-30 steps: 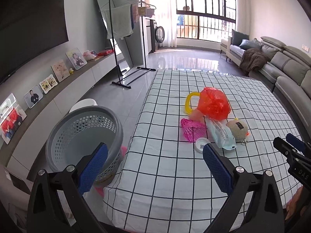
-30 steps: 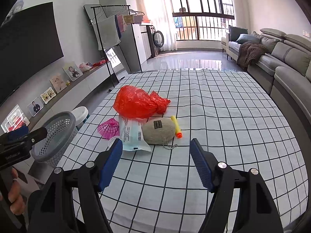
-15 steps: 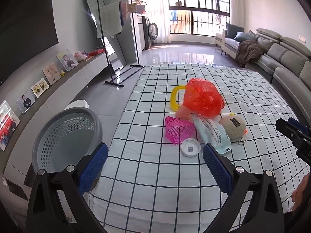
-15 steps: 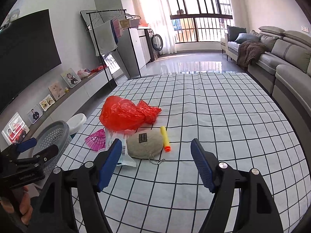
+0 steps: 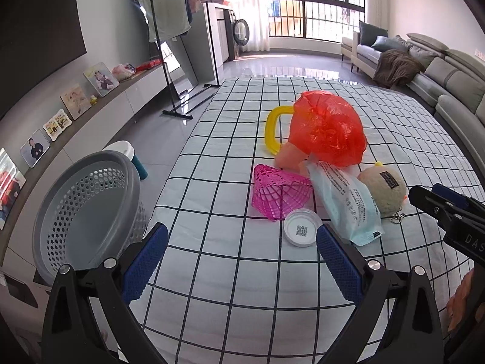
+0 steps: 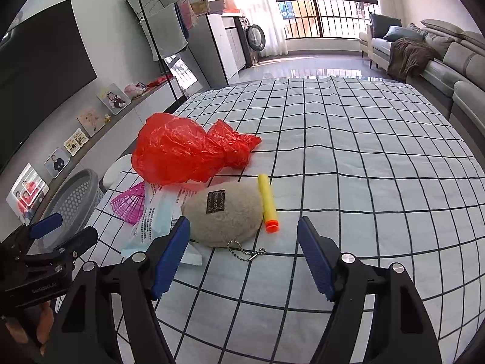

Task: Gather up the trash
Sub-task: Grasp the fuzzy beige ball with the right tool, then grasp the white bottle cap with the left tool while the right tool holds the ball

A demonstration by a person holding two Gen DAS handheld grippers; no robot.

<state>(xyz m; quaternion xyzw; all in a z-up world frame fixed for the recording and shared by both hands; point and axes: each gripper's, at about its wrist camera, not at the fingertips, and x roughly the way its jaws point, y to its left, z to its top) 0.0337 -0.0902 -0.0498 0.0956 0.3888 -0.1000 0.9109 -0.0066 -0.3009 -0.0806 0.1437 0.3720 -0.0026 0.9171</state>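
Note:
A heap lies on the checked table (image 5: 230, 267): a red plastic bag (image 5: 327, 130) (image 6: 185, 148), a pink mesh cup (image 5: 279, 194) (image 6: 128, 203), a white lid (image 5: 301, 227), a pale blue wrapper (image 5: 348, 203) (image 6: 157, 218), a beige plush pouch (image 5: 382, 189) (image 6: 224, 215) with a bead chain, a yellow foam dart (image 6: 268, 203) and a yellow ring (image 5: 272, 130). My left gripper (image 5: 239, 261) is open, empty, just short of the lid. My right gripper (image 6: 244, 254) is open and empty in front of the pouch.
A grey perforated basket (image 5: 88, 212) (image 6: 72, 200) stands on the floor left of the table, with a white stool (image 5: 121, 148) behind it. A low shelf with photo frames (image 5: 72, 100) runs along the left wall. A grey sofa (image 5: 454, 82) is on the right.
Both grippers have come down and forward toward the heap, which now looks larger and nearer. Their jaws have kept the same width. Nothing on the table has shifted.

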